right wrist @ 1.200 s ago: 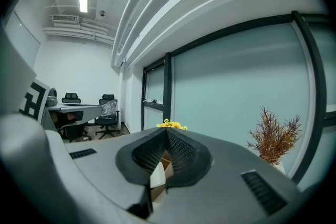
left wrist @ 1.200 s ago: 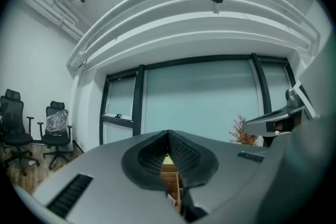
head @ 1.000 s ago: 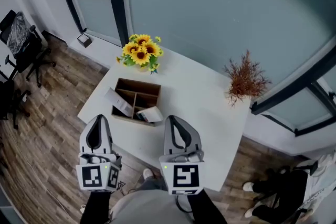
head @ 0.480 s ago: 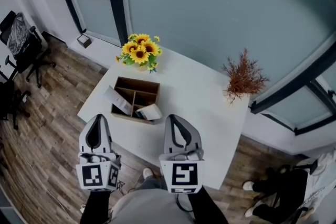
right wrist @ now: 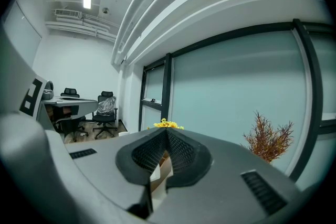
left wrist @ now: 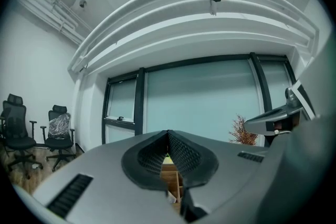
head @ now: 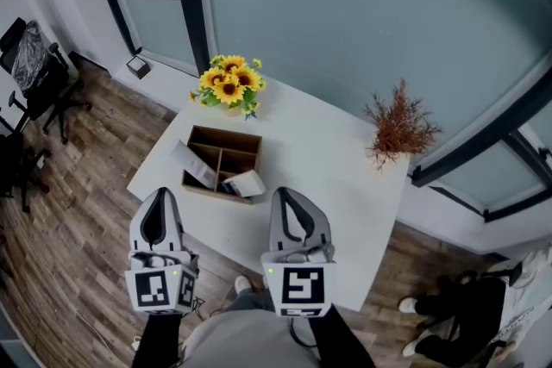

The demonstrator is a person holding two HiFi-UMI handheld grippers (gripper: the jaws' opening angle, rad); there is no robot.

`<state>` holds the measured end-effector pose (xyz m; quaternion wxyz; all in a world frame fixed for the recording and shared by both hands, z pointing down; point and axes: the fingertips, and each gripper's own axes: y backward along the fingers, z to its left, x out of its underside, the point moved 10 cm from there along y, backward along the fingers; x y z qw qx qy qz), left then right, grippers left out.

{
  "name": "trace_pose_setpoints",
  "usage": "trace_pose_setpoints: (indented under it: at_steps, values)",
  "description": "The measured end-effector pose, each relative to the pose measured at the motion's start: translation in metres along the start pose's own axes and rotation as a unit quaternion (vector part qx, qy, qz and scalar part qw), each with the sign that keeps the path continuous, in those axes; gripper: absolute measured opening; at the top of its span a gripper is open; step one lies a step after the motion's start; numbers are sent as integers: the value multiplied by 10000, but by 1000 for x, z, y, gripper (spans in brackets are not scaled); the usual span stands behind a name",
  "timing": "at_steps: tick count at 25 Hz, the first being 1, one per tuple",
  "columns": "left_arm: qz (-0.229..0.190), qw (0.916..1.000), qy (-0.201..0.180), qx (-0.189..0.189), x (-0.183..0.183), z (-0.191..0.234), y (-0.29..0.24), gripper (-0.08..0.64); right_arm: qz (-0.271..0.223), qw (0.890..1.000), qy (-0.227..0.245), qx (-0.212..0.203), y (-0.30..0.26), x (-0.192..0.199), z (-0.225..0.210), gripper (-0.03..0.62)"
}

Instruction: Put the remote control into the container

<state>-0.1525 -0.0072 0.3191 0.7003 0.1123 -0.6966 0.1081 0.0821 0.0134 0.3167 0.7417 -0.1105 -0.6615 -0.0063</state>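
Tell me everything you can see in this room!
table: one, white, middle of the room
container: one, brown, divided, on the table's left part
white items: two, white, inside the container
sunflowers: one bunch, yellow, table's far corner
dried plant: one, reddish brown, table's right corner
office chairs: several, black, far left on the floor
left gripper: one, grey, shut, empty
right gripper: one, grey, shut, empty
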Motion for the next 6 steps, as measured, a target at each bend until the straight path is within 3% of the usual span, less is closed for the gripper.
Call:
trace_pose_setpoints:
  at_steps: [6]
  values:
    - [-17, 10000, -73, -60, 0, 0, 1, 9, -1, 10000, 22, -32, 0, 1, 0, 3]
